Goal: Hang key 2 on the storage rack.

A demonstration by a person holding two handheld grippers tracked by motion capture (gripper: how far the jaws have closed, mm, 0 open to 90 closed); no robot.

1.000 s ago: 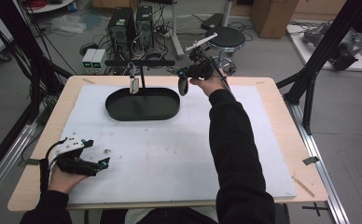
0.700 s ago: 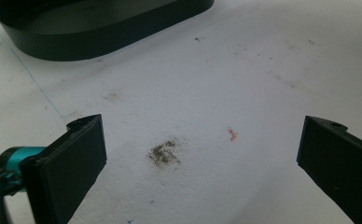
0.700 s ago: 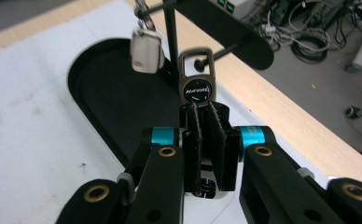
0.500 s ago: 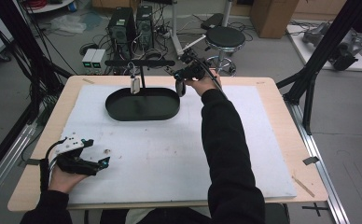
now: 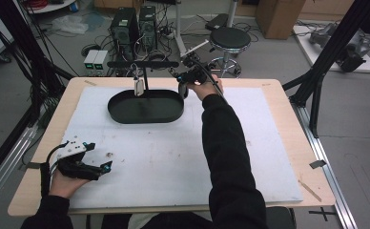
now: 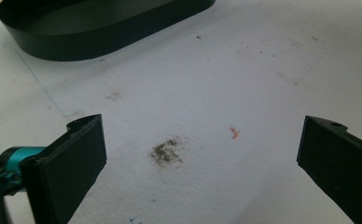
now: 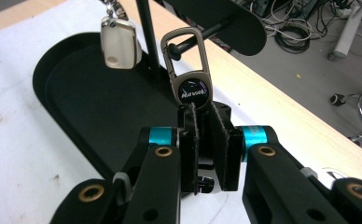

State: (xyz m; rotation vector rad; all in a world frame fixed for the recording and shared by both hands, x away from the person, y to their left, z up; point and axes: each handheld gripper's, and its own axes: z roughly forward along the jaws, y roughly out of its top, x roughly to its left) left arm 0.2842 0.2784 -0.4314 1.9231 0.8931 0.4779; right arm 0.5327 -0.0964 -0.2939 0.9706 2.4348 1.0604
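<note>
A black oval tray (image 5: 145, 117) at the table's far middle carries a T-shaped rack (image 5: 142, 63). A white key fob (image 5: 138, 87) (image 7: 119, 46) hangs from its bar. My right gripper (image 5: 184, 85) (image 7: 209, 144) is at the bar's right end, shut on a black key whose round badge (image 7: 194, 91) and metal carabiner (image 7: 184, 51) stick up above the pads. A peg tip of the rack shows through the carabiner's loop. My left gripper (image 5: 99, 156) (image 6: 200, 154) rests at the front left, open, with nothing between its jaws.
A white mat (image 5: 173, 162) covers the wooden table; a dark stain (image 6: 167, 151) lies just ahead of the left gripper. The tray's wall (image 6: 100, 32) is beyond it. Past the far edge stand a stool (image 5: 231, 38), computers and cables on the floor.
My right gripper with the key has moved left and down, closer to the rack's right end. The left gripper has stayed put.
</note>
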